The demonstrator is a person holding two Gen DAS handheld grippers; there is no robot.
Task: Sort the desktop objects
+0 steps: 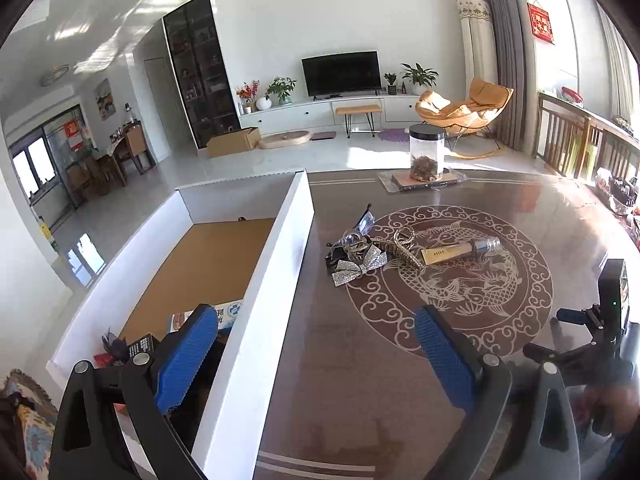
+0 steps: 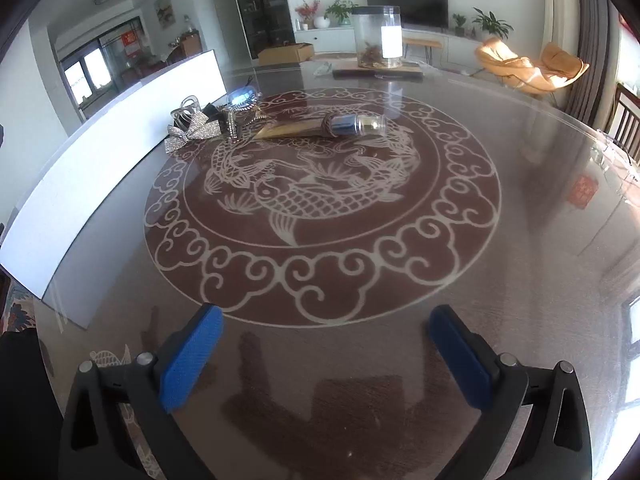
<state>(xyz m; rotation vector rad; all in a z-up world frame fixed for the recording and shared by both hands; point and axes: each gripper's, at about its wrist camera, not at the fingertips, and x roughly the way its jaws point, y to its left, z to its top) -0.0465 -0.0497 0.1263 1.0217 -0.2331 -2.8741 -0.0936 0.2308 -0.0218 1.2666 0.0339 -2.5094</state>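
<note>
My jaws: left gripper and right gripper both wide, holding nothing.
Risk: tangled hair clips ahead of my jaws, probably snagging and dragging the cosmetic tube.

Left wrist view: left tongs spread wide, empty, straddling the white box wall.

One blue pad hangs over the box interior, the other over the table. Inside the box, near end: a printed packet and a small dark carton. On the table medallion, a cluster touching or overlapping: silver bow clip, rhinestone clip, glasses, gold cosmetic tube. Black-lidded clear jar stands well apart at the far edge. Right tongs' rig at right edge.
</note>
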